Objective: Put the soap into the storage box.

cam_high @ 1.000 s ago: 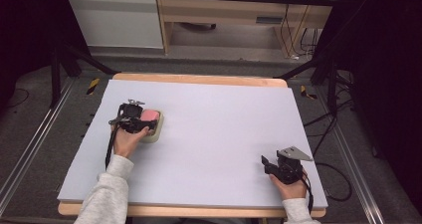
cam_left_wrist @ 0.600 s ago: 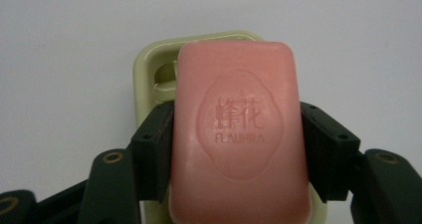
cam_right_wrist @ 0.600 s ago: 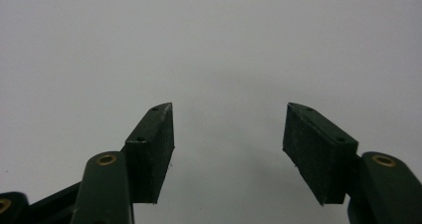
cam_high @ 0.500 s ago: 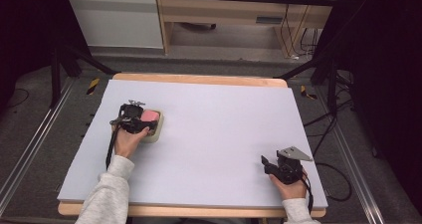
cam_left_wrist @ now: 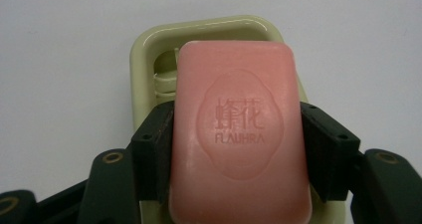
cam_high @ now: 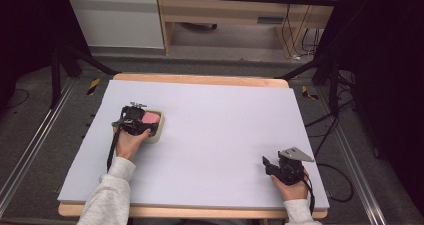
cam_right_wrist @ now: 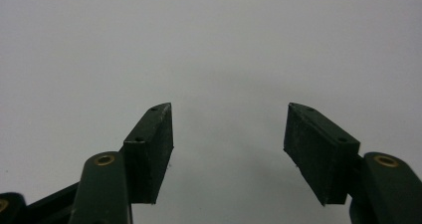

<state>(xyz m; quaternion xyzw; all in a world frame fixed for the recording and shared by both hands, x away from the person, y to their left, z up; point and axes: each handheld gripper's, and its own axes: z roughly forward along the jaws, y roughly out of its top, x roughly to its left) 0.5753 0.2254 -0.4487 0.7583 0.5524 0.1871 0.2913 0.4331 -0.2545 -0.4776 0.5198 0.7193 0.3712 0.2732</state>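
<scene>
A pink soap bar (cam_left_wrist: pixel 239 134) stamped FLAUHRA lies over a pale green soap dish (cam_left_wrist: pixel 209 30). My left gripper (cam_left_wrist: pixel 238 115) is shut on the soap, one black jaw pressed against each long side. In the high view this gripper (cam_high: pixel 139 123) sits at the table's left with the soap (cam_high: pixel 151 117) and the dish (cam_high: pixel 158 134) under it. My right gripper (cam_high: pixel 267 163) rests near the front right of the table. Its jaws stand open in the right gripper view (cam_right_wrist: pixel 229 122) with bare white surface between them.
A white board (cam_high: pixel 225 120) covers the wooden table (cam_high: pixel 200 79). Beyond the far edge stand a wooden bench (cam_high: pixel 235 10) and a white cabinet (cam_high: pixel 117 20). Cables (cam_high: pixel 330 120) hang off the right side near black stand legs.
</scene>
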